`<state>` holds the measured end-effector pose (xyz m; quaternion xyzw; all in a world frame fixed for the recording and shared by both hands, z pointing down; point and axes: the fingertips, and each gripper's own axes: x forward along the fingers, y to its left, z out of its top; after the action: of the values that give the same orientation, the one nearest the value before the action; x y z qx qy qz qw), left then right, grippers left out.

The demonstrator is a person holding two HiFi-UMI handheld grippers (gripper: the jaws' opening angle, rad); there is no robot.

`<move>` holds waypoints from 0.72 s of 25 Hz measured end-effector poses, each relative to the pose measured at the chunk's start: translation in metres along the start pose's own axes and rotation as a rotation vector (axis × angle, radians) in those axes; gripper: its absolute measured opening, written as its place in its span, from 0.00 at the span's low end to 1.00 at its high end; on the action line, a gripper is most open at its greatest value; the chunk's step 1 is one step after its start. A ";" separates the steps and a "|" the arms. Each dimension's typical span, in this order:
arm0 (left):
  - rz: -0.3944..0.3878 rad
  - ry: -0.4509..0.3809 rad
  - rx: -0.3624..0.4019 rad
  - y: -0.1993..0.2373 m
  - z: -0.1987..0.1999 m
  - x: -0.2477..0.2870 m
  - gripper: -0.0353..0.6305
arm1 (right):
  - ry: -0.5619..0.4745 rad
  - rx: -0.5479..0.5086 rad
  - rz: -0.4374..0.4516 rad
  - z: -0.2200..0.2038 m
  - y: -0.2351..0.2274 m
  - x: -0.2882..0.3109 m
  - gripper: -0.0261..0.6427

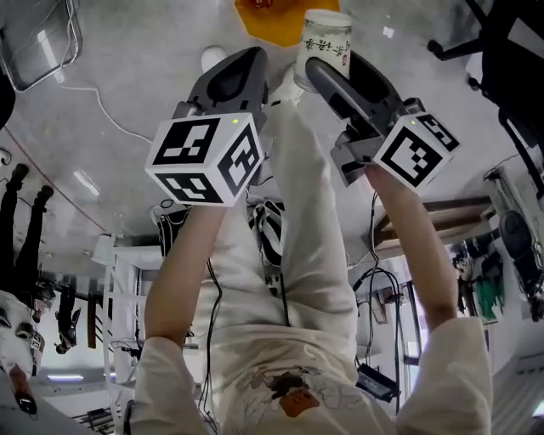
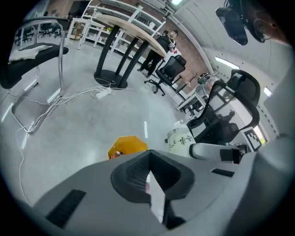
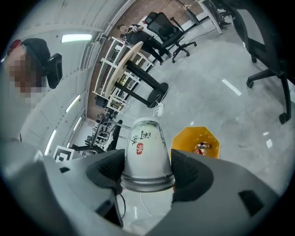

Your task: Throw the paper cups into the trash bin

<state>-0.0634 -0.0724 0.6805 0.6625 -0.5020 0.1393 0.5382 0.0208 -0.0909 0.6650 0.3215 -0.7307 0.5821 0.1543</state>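
A white paper cup [image 1: 327,38] with black characters and a red mark is held over the grey floor, my right gripper [image 1: 319,68] shut on it. In the right gripper view the cup [image 3: 147,152] sits upside down between the jaws of the right gripper [image 3: 147,177], gripped near its rim. An orange trash bin [image 1: 272,17] stands on the floor just beyond, left of the cup. The trash bin [image 3: 196,143] holds a can. My left gripper [image 1: 242,64] is beside the right one, shut, with nothing held. The left gripper [image 2: 150,159] view shows the bin [image 2: 126,146] and the cup [image 2: 180,140].
Black office chairs [image 3: 272,55] stand on the floor to the right, another chair [image 2: 230,110] close by. A round table on black legs [image 2: 129,27] stands farther off, with a white cable [image 2: 69,99] trailing across the floor. A person [image 2: 163,44] stands behind the table.
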 end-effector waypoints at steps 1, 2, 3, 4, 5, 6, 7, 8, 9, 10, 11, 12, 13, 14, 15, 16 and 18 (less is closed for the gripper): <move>0.007 -0.007 -0.002 0.006 -0.002 0.011 0.06 | 0.001 -0.004 -0.011 -0.002 -0.009 0.007 0.52; 0.012 -0.011 -0.007 0.013 -0.005 0.022 0.06 | 0.001 -0.004 -0.022 -0.004 -0.020 0.016 0.52; 0.015 -0.014 -0.016 0.021 -0.008 0.034 0.06 | 0.003 -0.008 -0.031 -0.007 -0.032 0.026 0.52; 0.017 -0.016 -0.026 0.029 -0.011 0.046 0.06 | 0.004 -0.017 -0.042 -0.009 -0.045 0.038 0.52; 0.017 -0.018 -0.034 0.037 -0.014 0.058 0.06 | 0.003 -0.029 -0.053 -0.012 -0.058 0.051 0.52; 0.016 -0.018 -0.042 0.044 -0.018 0.070 0.06 | -0.001 -0.038 -0.065 -0.013 -0.070 0.062 0.52; 0.016 -0.016 -0.051 0.050 -0.023 0.081 0.06 | -0.002 -0.040 -0.076 -0.016 -0.080 0.073 0.52; 0.020 -0.010 -0.060 0.055 -0.029 0.091 0.06 | 0.000 -0.037 -0.084 -0.019 -0.090 0.083 0.52; 0.028 -0.003 -0.066 0.061 -0.035 0.099 0.06 | 0.007 -0.035 -0.090 -0.024 -0.098 0.092 0.52; 0.040 0.003 -0.064 0.069 -0.041 0.107 0.06 | 0.015 -0.036 -0.095 -0.029 -0.105 0.102 0.52; 0.053 0.006 -0.055 0.076 -0.045 0.115 0.06 | 0.021 -0.038 -0.098 -0.032 -0.111 0.110 0.52; 0.064 0.005 -0.044 0.083 -0.047 0.122 0.06 | 0.024 -0.040 -0.103 -0.034 -0.116 0.118 0.52; 0.071 0.004 -0.042 0.088 -0.048 0.127 0.06 | 0.026 -0.042 -0.108 -0.035 -0.120 0.124 0.52; 0.077 0.001 -0.051 0.092 -0.048 0.131 0.06 | 0.028 -0.046 -0.114 -0.036 -0.123 0.127 0.52; 0.081 -0.004 -0.066 0.096 -0.047 0.134 0.06 | 0.032 -0.056 -0.123 -0.035 -0.126 0.131 0.52; 0.084 -0.012 -0.086 0.101 -0.045 0.138 0.06 | 0.038 -0.072 -0.135 -0.035 -0.131 0.135 0.52; 0.077 -0.027 -0.123 0.112 -0.043 0.145 0.06 | 0.063 -0.103 -0.170 -0.039 -0.144 0.147 0.52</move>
<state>-0.0731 -0.1008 0.8668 0.6103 -0.5418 0.1201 0.5653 -0.0011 -0.1135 0.8720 0.3554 -0.7245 0.5386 0.2424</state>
